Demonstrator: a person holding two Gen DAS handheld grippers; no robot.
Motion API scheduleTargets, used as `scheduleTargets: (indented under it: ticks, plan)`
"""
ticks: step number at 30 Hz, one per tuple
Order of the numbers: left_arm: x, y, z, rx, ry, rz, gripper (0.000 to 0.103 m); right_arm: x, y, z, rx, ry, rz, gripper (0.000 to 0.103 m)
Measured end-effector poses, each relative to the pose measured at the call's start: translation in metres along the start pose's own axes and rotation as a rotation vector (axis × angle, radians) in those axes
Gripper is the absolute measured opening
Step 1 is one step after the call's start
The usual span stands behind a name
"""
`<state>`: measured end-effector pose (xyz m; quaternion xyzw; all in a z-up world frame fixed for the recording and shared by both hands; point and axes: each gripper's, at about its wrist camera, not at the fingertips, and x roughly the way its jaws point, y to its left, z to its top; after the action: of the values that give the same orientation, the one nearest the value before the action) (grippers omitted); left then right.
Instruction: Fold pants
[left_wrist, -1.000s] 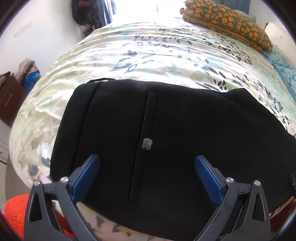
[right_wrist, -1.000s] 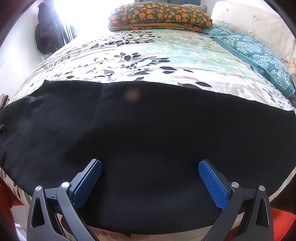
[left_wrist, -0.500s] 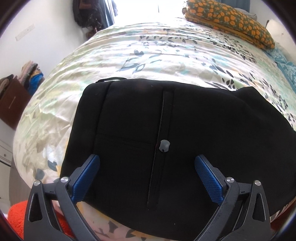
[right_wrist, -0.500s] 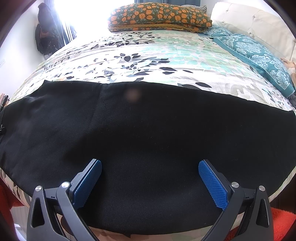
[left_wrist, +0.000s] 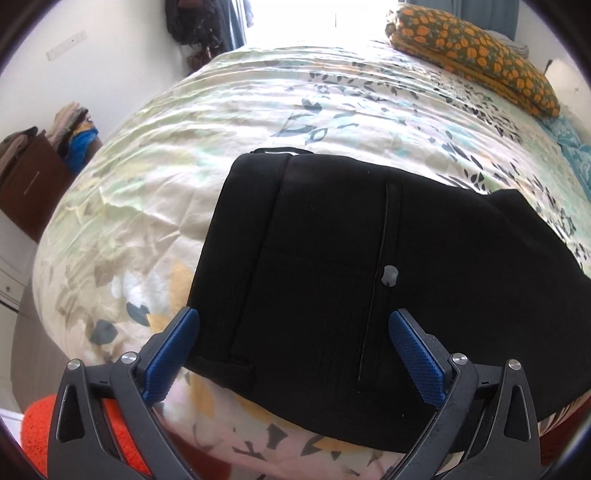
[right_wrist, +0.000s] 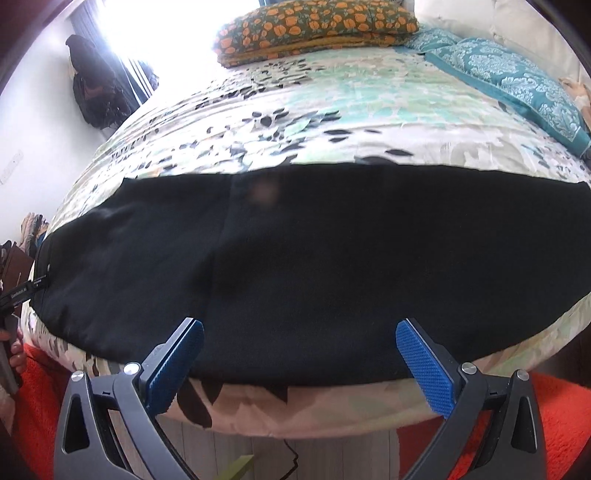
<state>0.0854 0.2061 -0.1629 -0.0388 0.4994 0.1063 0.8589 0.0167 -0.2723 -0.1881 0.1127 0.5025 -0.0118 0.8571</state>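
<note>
Black pants lie flat along the near edge of a bed with a floral cover. The left wrist view shows their waistband end, with a back pocket slit and a grey button. My left gripper is open and empty, its blue pads just above the near waistband corner. The right wrist view shows the pants' legs stretched across. My right gripper is open and empty, over the near hem of the pants at the bed's edge.
An orange-patterned folded blanket and teal pillows lie at the far side of the bed. An orange rug covers the floor below. A brown cabinet with stacked clothes stands at the left wall.
My left gripper has moved left toward the waistband corner. My right gripper has pulled back and tilted, so the bed's near edge and the floor now show.
</note>
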Motion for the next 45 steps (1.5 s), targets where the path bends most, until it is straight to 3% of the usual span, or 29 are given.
scheduleTargets:
  ticks: [7, 14, 19, 32, 42, 45]
  plan:
    - [-0.037, -0.044, 0.006, 0.079, -0.102, -0.079, 0.102, -0.005, -0.006, 0.003, 0.021, -0.085, -0.013, 0.103]
    - [-0.062, -0.115, -0.008, 0.223, -0.124, -0.183, 0.102, -0.022, -0.027, 0.005, 0.110, -0.169, 0.004, 0.103]
    - [-0.069, -0.150, -0.026, 0.320, -0.116, -0.211, 0.102, -0.021, -0.038, 0.005, 0.168, -0.169, 0.019, 0.103]
    - [-0.084, -0.175, -0.028, 0.288, -0.099, -0.297, 0.102, -0.025, -0.041, 0.008, 0.190, -0.209, 0.045, 0.103]
    - [-0.069, -0.228, -0.047, 0.401, -0.084, -0.319, 0.102, -0.029, -0.046, 0.008, 0.211, -0.223, 0.068, 0.103]
    - [-0.051, -0.242, -0.056, 0.468, -0.050, -0.266, 0.102, -0.049, -0.074, 0.019, 0.300, -0.245, 0.151, 0.103]
